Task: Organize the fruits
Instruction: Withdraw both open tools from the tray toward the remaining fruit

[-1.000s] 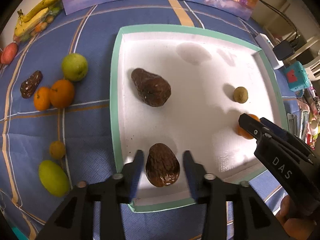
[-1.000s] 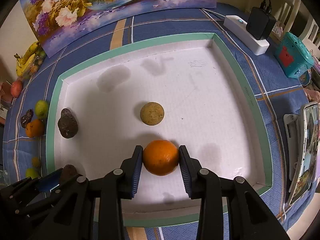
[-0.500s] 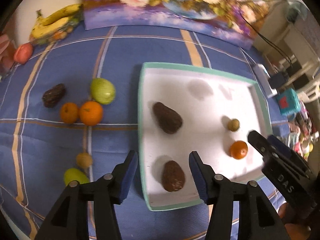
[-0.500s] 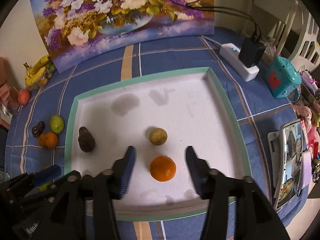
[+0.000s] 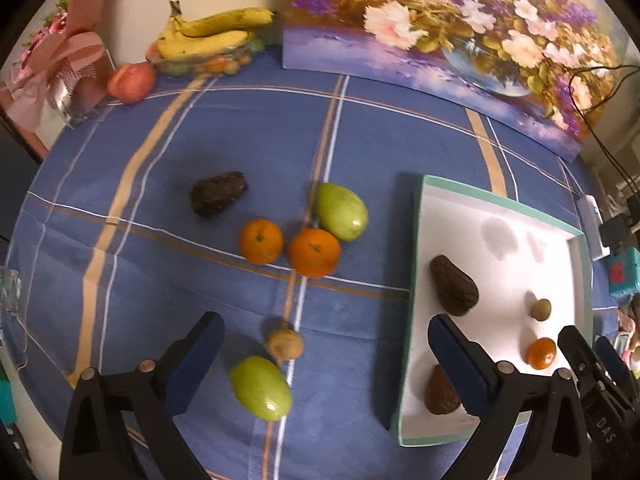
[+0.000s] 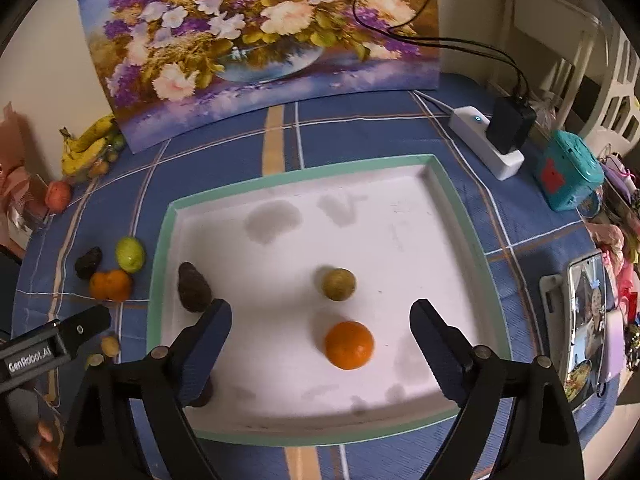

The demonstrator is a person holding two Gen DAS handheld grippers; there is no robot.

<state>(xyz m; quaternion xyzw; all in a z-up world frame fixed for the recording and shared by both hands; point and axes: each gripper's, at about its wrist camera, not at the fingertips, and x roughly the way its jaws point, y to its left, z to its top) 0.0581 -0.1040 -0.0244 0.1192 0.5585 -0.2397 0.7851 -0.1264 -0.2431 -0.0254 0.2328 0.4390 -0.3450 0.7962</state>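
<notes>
Both pairs of fingers are being opened wide — nothing is being held. The right gripper is being held over the tray, above the orange; the left gripper is being hung just outside the tray — over a green fruit on the table.

Words on the left gripper, seen from the right wrist view: "GenRobot.AI" in white letters on its black side.
Words on the right gripper, seen from the left wrist view: "DAS" in white letters on its black side.
</notes>
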